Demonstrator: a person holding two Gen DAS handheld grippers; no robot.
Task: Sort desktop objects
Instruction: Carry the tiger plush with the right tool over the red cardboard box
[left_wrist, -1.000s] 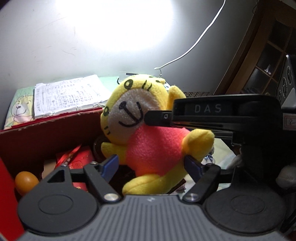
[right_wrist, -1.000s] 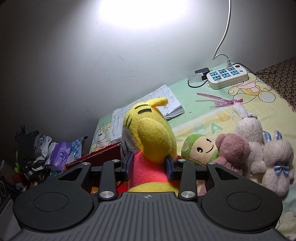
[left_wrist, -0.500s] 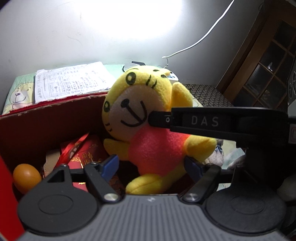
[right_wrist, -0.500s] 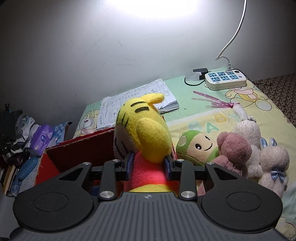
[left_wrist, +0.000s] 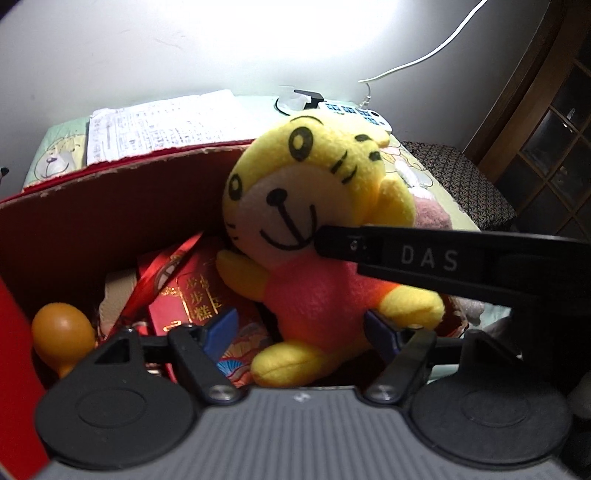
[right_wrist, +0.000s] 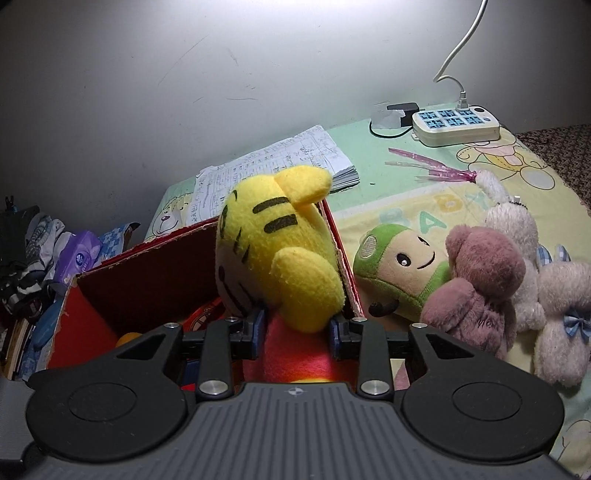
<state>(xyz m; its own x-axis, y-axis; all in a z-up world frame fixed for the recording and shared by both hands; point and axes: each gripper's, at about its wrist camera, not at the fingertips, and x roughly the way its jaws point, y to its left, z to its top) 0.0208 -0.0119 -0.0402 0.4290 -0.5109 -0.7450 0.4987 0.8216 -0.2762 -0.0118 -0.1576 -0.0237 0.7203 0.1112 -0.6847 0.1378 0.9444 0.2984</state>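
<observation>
A yellow tiger plush (right_wrist: 280, 251) in a pink-red shirt hangs over the open red cardboard box (right_wrist: 147, 273), close to the box's right wall. My right gripper (right_wrist: 297, 326) is shut on the plush at its neck. In the left wrist view the plush (left_wrist: 317, 295) faces me, and the right gripper's black finger (left_wrist: 424, 258) reaches in from the right under its chin. My left gripper (left_wrist: 301, 332) stands open just in front of the plush's legs, over the red box (left_wrist: 110, 206); it holds nothing.
Inside the box lie red packets (left_wrist: 192, 295) and an orange ball-like thing (left_wrist: 61, 328). Behind it is a paper stack (right_wrist: 273, 166) and a power strip (right_wrist: 456, 123). To the right lie a green-capped doll (right_wrist: 399, 266), a pink bear (right_wrist: 480, 280) and a white plush (right_wrist: 554, 295).
My right gripper has carried the tiger plush closer to the red box and lower over it; more of the box's inside shows. The left gripper has stayed open.
</observation>
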